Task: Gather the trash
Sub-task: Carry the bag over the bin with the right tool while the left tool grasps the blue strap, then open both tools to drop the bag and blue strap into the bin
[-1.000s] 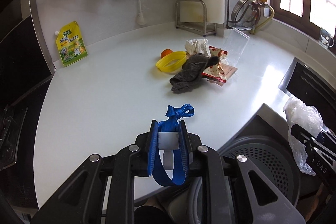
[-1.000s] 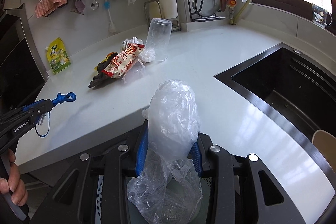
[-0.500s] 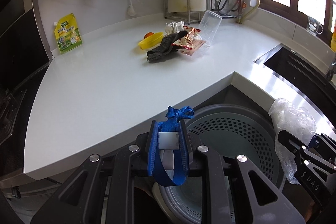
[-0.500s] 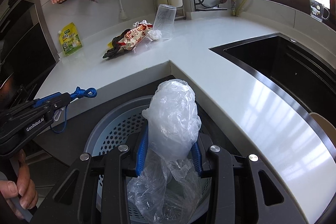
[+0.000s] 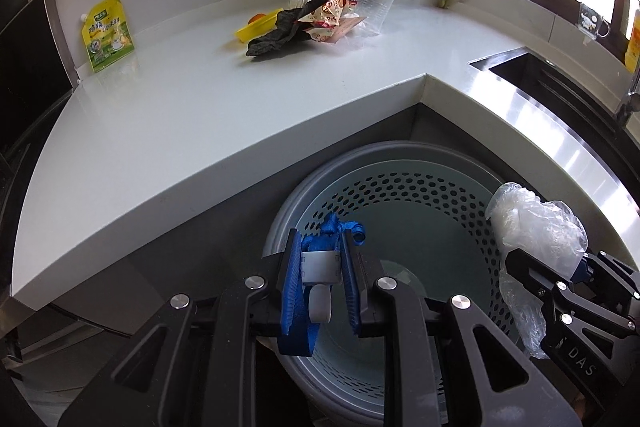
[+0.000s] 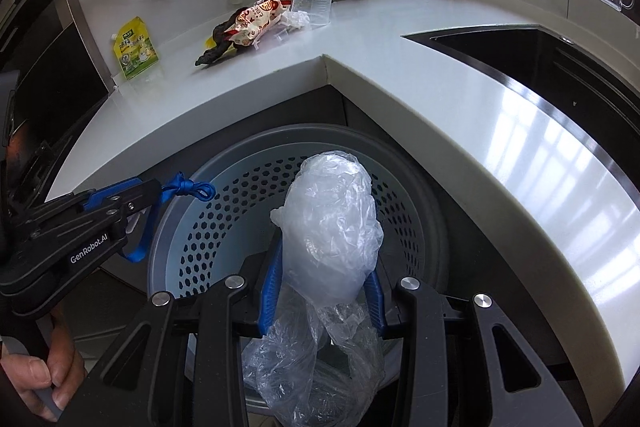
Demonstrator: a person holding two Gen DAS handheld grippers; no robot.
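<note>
The left claw [image 5: 320,267] is clamped on a blue strap [image 5: 340,229] and the right claw [image 6: 320,287] on a crumpled plastic bag [image 6: 332,219], both over the perforated bin [image 5: 420,195] (nothing dropped yet); a wrapper pile [image 5: 316,21] waits on the counter [image 5: 180,115].

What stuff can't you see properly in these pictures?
- Bottom of the trash bin: hidden by the left gripper in the left view and by the plastic bag in the right view.
- Words on the yellow pouch: too small.
- Yellow dish: mostly behind the dark rag.
</note>
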